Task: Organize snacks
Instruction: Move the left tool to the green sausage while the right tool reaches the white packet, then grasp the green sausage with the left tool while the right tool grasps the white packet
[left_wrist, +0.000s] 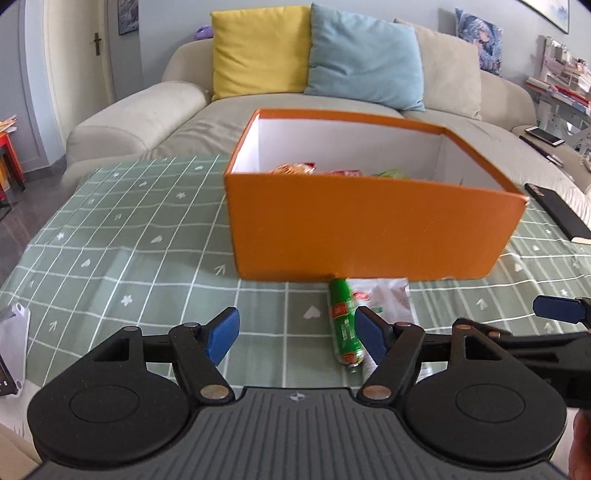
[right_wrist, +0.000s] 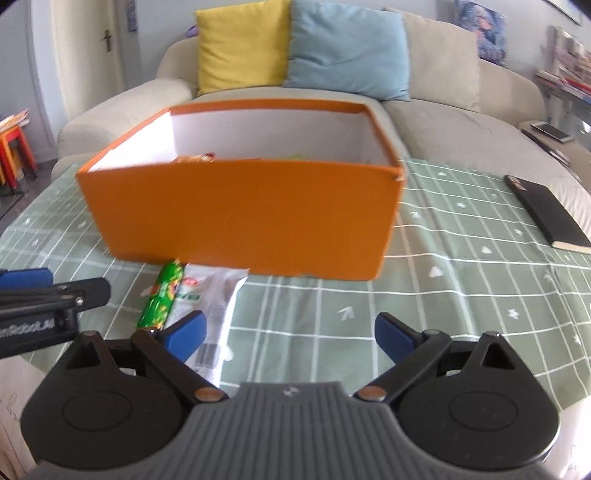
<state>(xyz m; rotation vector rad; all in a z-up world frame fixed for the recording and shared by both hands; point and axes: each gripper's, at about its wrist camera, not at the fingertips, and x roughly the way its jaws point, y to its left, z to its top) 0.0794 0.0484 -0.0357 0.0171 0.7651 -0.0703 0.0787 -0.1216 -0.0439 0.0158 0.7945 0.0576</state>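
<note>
An open orange box (left_wrist: 369, 232) stands on the green checked tablecloth; it also shows in the right wrist view (right_wrist: 251, 218). Snack packets (left_wrist: 295, 169) lie inside it. A green sausage-shaped snack (left_wrist: 343, 325) lies in front of the box, beside a white snack packet (left_wrist: 388, 299). Both show in the right wrist view, the green snack (right_wrist: 160, 301) and the white packet (right_wrist: 214, 314). My left gripper (left_wrist: 295, 338) is open and empty, with the green snack by its right finger. My right gripper (right_wrist: 290, 336) is open and empty, with the white packet by its left finger.
A black notebook (right_wrist: 546, 216) lies on the table's right side. A white device (left_wrist: 13, 343) sits at the table's left edge. A beige sofa (left_wrist: 147, 122) with yellow, blue and beige cushions stands behind the table. The green tablecloth (left_wrist: 129, 266) covers the table.
</note>
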